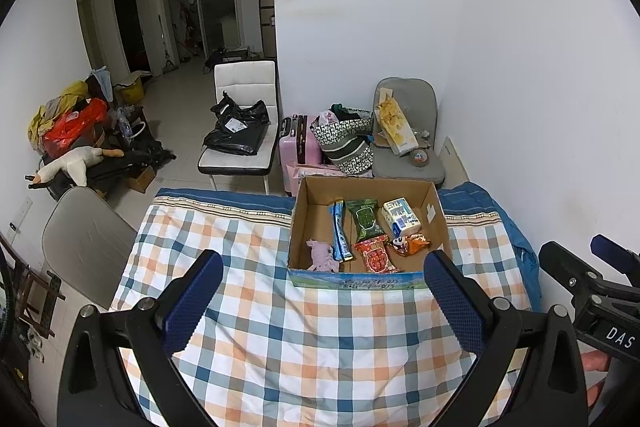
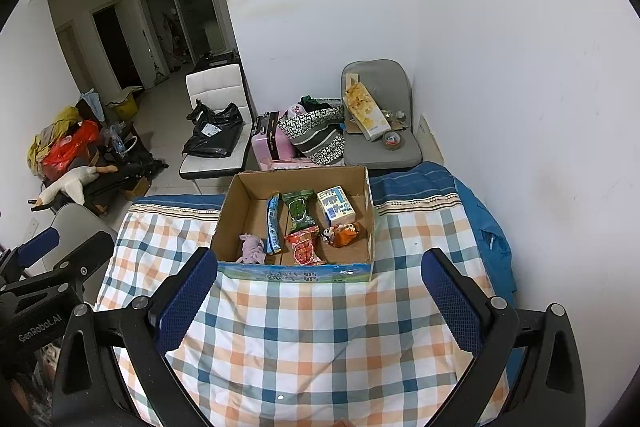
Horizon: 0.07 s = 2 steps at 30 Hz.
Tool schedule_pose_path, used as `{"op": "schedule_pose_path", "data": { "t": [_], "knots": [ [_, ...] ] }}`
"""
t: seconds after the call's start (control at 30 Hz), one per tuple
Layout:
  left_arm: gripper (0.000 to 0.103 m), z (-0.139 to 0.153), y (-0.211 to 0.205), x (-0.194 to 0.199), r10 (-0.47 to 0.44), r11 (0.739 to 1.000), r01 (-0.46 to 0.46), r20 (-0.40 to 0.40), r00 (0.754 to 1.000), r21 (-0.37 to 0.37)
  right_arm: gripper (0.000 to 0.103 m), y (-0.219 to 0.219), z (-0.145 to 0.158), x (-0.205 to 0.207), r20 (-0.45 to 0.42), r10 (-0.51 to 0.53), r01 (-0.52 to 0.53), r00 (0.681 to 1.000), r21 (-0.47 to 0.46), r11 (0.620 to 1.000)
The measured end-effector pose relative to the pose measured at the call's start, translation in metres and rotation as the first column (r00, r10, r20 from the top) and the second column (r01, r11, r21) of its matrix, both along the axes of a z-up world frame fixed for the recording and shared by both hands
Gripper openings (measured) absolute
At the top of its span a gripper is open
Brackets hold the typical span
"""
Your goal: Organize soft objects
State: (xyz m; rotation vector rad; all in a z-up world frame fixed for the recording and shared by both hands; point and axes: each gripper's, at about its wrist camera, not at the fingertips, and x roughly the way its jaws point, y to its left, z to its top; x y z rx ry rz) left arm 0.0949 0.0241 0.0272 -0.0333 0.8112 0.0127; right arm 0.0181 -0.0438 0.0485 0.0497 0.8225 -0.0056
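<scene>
An open cardboard box (image 1: 436, 215) (image 2: 230, 219) stands on the checked quilt (image 1: 280, 327) (image 2: 320, 327). In it lie a pink soft toy (image 1: 323, 255) (image 2: 253, 247), a blue packet (image 1: 340, 229) (image 2: 273, 223), a green packet (image 1: 366, 219) (image 2: 300, 209), a red packet (image 1: 376, 257) (image 2: 305, 247), an orange packet (image 1: 412, 243) (image 2: 344, 233) and a white carton (image 1: 401, 215) (image 2: 336, 207). My left gripper (image 1: 322, 267) is open and empty, held just short of the box's near wall. My right gripper (image 2: 316, 265) is open and empty at the same wall.
The right gripper's body shows at the right edge of the left view (image 1: 592, 291); the left gripper's body shows at the left edge of the right view (image 2: 44, 275). Beyond the bed stand a white chair (image 1: 240, 131), a pink suitcase (image 1: 296, 143), a patterned bag (image 1: 348, 143) and a grey chair (image 1: 408, 155).
</scene>
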Motion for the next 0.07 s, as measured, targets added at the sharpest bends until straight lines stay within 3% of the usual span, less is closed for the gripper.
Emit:
{"op": "schedule_pose_path", "data": {
  "t": [0.07],
  "knots": [
    [0.103, 0.0, 0.0003, 0.0003, 0.0, 1.0, 0.0, 0.0, 1.0, -0.002, 0.103, 0.0002, -0.0001, 0.0001, 0.001, 0.0, 0.0, 1.0, -0.001, 1.0]
  ]
}}
